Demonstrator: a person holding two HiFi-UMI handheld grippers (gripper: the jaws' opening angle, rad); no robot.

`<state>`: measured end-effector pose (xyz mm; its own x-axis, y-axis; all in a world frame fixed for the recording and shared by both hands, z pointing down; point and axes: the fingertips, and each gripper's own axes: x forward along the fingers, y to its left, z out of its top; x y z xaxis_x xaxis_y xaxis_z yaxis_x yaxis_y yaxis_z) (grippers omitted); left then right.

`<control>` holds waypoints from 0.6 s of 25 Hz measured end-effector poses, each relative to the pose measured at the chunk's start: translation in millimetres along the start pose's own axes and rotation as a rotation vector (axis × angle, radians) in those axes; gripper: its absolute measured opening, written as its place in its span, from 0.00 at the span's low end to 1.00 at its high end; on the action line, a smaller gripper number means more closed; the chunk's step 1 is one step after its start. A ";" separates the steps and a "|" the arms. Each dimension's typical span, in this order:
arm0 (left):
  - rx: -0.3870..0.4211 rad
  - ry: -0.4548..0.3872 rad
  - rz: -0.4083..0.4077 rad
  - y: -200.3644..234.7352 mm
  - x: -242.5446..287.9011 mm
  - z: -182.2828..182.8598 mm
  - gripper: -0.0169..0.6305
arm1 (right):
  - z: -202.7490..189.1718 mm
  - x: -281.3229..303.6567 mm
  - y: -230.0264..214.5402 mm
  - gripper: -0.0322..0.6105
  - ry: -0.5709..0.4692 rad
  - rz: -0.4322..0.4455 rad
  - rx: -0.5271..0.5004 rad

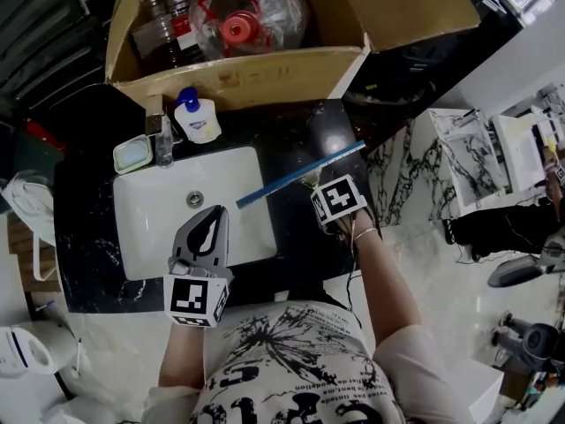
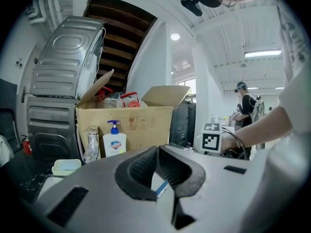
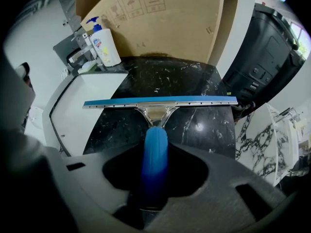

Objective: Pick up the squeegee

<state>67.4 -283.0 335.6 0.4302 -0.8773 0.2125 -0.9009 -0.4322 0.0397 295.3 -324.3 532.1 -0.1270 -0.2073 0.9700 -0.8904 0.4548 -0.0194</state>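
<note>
The squeegee point(image 1: 291, 179) has a long blue blade, a metal neck and a blue handle point(image 3: 154, 154). It lies slanted across the right rim of the white sink point(image 1: 150, 228) and the black marble counter point(image 1: 318, 131). My right gripper point(image 1: 312, 186) points steeply down over the handle end, and its jaws are shut on the handle in the right gripper view point(image 3: 154, 181). The blade point(image 3: 160, 101) stretches crosswise just past the jaws. My left gripper point(image 1: 218, 212) hovers over the sink's front part, shut and holding nothing; its tips meet in the left gripper view point(image 2: 156, 152).
A cardboard box point(image 1: 247, 78) with plastic bottles stands behind the sink. A soap pump bottle point(image 1: 196, 117), a faucet point(image 1: 163, 140) and a soap dish point(image 1: 132, 153) sit along the sink's back rim. White marbled furniture point(image 1: 468, 166) stands to the right of the counter.
</note>
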 end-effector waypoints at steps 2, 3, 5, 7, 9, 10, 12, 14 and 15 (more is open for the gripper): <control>0.009 -0.002 0.011 -0.6 -3.1 1.4 0.05 | -0.4 -3.2 -1.8 0.23 -0.057 0.001 0.016; 0.011 -0.003 0.018 -0.7 -4.7 1.8 0.05 | 0.2 -5.7 -2.8 0.23 -0.088 0.005 0.027; 0.013 -0.001 0.035 -1.1 -7.7 3.5 0.05 | 3.8 -13.5 -3.7 0.23 -0.159 0.025 0.055; 0.009 0.005 0.056 -3.4 -9.7 9.4 0.05 | 10.8 -25.4 -4.7 0.23 -0.240 0.044 0.075; 0.014 -0.001 0.065 -7.3 -9.7 12.5 0.05 | 20.6 -41.1 -7.2 0.23 -0.324 0.049 0.081; 0.020 -0.010 0.065 -9.1 -9.2 12.0 0.05 | 26.1 -50.1 -8.0 0.23 -0.367 0.052 0.084; 0.028 -0.027 0.068 -12.5 -8.0 14.2 0.05 | 36.9 -68.4 -8.8 0.23 -0.449 0.063 0.096; 0.035 -0.042 0.078 -15.8 -6.2 20.6 0.05 | 47.0 -87.3 -10.2 0.22 -0.533 0.066 0.103; 0.040 -0.050 0.082 -17.5 -5.0 24.5 0.05 | 51.9 -97.4 -11.4 0.22 -0.578 0.059 0.100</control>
<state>82.5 -276.2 310.0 0.3580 -0.9191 0.1646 -0.9308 -0.3653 -0.0152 295.1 -354.2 425.3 -0.3708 -0.6354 0.6774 -0.9077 0.4023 -0.1195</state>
